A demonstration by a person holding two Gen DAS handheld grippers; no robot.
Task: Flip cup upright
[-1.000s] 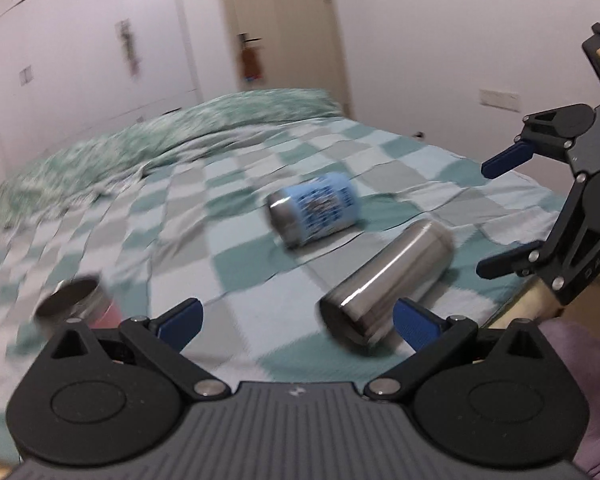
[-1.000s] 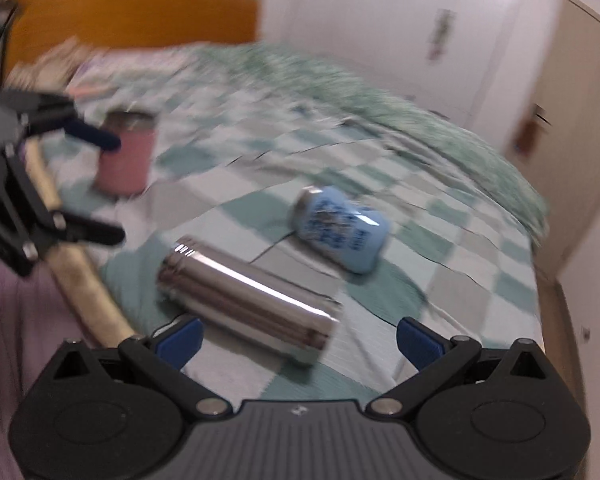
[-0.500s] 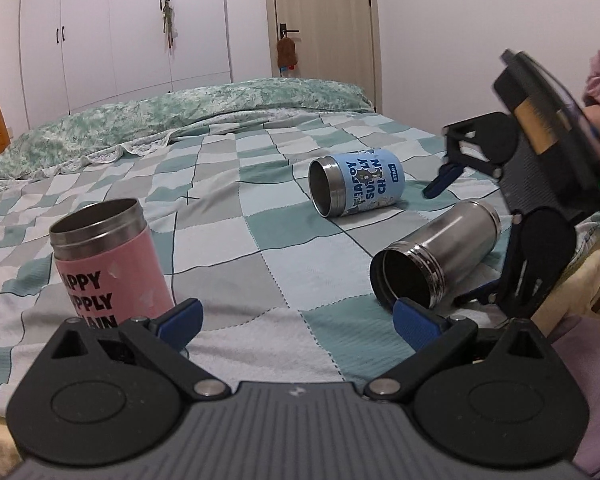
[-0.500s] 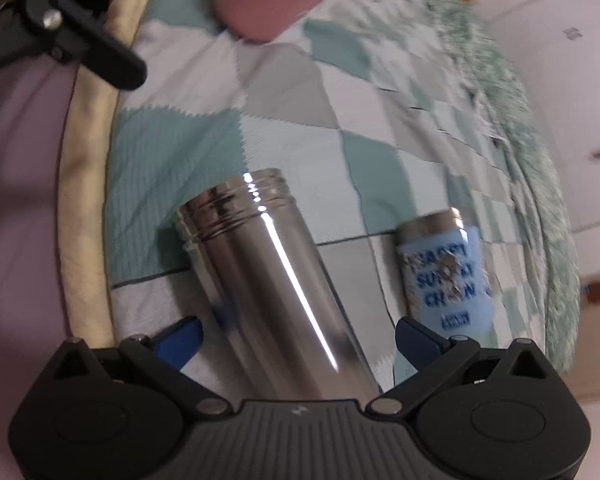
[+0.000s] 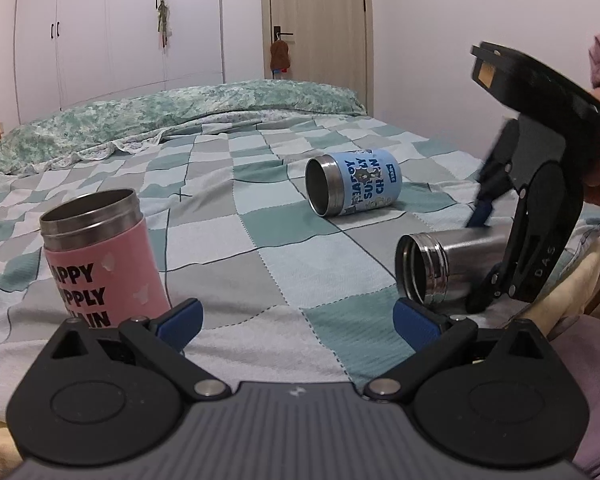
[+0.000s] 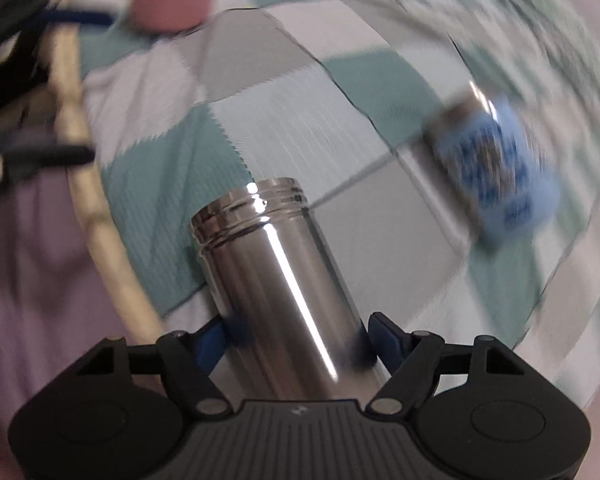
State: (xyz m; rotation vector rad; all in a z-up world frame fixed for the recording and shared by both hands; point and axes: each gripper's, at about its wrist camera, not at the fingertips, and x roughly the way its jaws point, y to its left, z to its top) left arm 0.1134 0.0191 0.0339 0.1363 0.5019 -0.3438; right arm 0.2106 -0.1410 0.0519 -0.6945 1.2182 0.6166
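Observation:
A bare steel cup [image 5: 440, 268] lies on its side on the checked bedspread, mouth toward the left wrist camera. My right gripper [image 6: 298, 334] has closed around its body; both fingers touch its sides in the right wrist view, where the cup [image 6: 276, 280] points away with its threaded mouth far. From the left wrist view the right gripper [image 5: 480, 256] straddles the cup from above. A blue cup [image 5: 352, 186] lies on its side further back. A pink cup [image 5: 100, 260] stands upright at the left. My left gripper [image 5: 296, 322] is open and empty, low over the bed.
The bed's near edge [image 6: 100, 240] with a beige border runs just behind the steel cup. A rumpled green quilt [image 5: 160, 120] lies at the far side of the bed. White wardrobes and a door stand behind.
My right gripper has come down over the steel cup and closed from wide open onto its body. My left gripper has dropped lower and steadied.

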